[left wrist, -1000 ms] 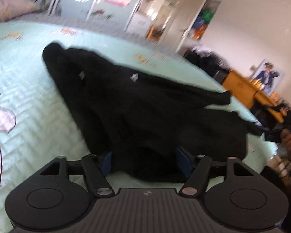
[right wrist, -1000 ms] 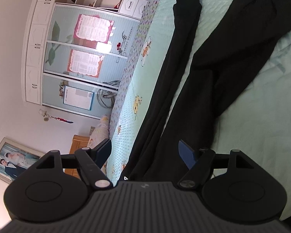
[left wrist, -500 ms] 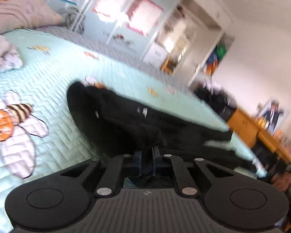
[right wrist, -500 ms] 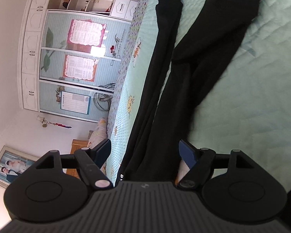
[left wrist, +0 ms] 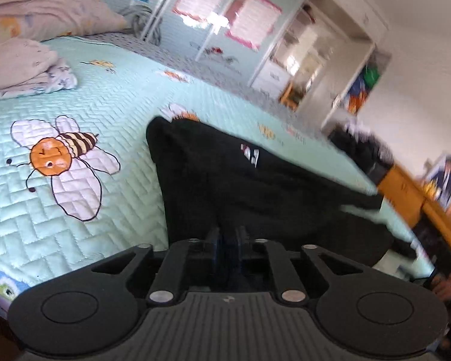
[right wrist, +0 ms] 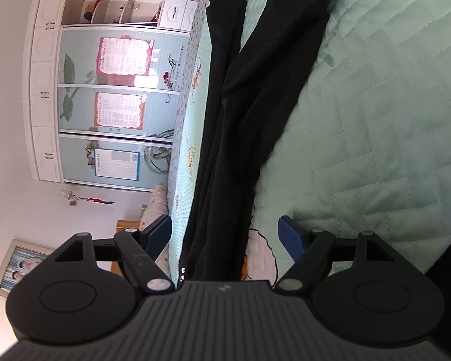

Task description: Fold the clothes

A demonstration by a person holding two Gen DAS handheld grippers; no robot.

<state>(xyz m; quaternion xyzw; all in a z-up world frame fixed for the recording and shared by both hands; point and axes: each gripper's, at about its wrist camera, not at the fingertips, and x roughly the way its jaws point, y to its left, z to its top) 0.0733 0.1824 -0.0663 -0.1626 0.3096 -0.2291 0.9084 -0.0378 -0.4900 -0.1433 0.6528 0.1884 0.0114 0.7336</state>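
Slippage worries us: our left gripper [left wrist: 228, 242] pinches the black garment [left wrist: 255, 192] lying on the quilt [left wrist: 120, 96], jaws easing apart; our right gripper [right wrist: 225, 231] gapes wide around its leg end.

Black trousers [left wrist: 255, 192] on a mint-green quilted bedspread [left wrist: 111, 96] with an orange, striped bee [left wrist: 60, 156]; pale floral pillows [left wrist: 39, 9]; blue-padded black gripper [right wrist: 225, 234].
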